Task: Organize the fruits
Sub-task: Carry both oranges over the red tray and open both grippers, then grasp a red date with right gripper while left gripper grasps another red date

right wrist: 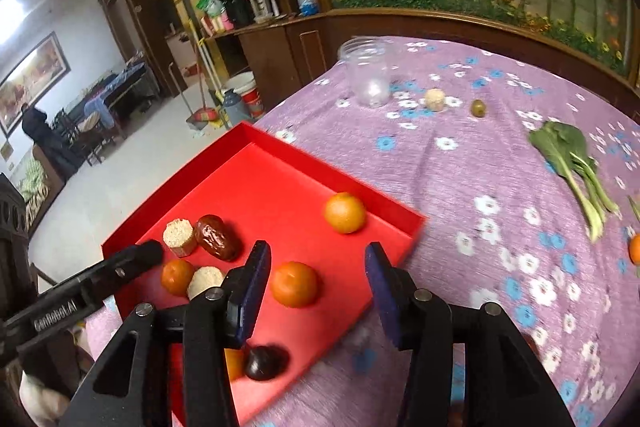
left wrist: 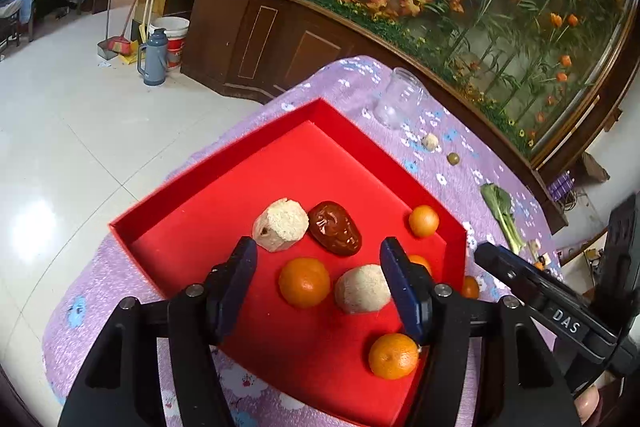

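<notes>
Both tongs stand spread and hold nothing. The left tongs (left wrist: 318, 277) hover over the red tray (left wrist: 224, 163), an orange (left wrist: 305, 282) and a pale round fruit (left wrist: 362, 289) lying between their tips. The right tongs (right wrist: 318, 285) hang over the tray's near edge with another orange (right wrist: 295, 284) between them; a dark fruit (right wrist: 266, 362) lies just below their left tip. Beyond them, a leafy green (right wrist: 572, 163) rests on the bench (right wrist: 480, 179).

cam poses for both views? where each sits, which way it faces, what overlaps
Left wrist: on the left gripper, above the red tray's near edge, facing cabinet and flower wall; own open fingers show, right gripper at right.
Right wrist: on the right gripper, over the tray's right corner, facing the purple tablecloth; own open fingers show.
Shared: tray, date, jar.
</notes>
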The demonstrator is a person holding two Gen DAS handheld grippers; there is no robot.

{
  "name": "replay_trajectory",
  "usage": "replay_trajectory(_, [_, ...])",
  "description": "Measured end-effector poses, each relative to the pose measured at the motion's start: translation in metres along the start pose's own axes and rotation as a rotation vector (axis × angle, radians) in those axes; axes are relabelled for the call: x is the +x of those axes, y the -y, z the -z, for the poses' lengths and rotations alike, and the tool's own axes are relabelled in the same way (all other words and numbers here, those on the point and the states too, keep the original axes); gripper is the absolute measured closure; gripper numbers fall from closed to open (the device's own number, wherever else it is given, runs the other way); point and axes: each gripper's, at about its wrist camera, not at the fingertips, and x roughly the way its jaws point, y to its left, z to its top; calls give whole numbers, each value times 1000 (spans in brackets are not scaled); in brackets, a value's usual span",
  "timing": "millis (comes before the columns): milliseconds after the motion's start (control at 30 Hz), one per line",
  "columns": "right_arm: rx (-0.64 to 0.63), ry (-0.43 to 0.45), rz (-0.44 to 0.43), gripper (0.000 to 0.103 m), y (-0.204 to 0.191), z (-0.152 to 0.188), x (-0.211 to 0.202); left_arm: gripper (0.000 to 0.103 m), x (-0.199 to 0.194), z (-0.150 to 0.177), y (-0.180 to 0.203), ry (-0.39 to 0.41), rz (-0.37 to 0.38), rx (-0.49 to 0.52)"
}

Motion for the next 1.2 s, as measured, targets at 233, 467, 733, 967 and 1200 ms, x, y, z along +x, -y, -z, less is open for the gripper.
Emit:
replay_trajectory(233, [109,33,49,44,53,22,-46,36,-20,4,22,22,23,37])
replay_trajectory(467, [233,34,125,42,117,54,-85,36,-25,20,60,-6,68,111])
replay_trajectory(733, [228,-4,93,42,131,89,-99,36,-22,48,116,-55,97,251])
replay_trajectory(967, [227,-11,66,42,138,90,-88,36,-1,85,162,-145,141,418])
replay_trajectory(1200, [176,-43,54,42,136,76,-62,36,20,108,181,-216,150,507])
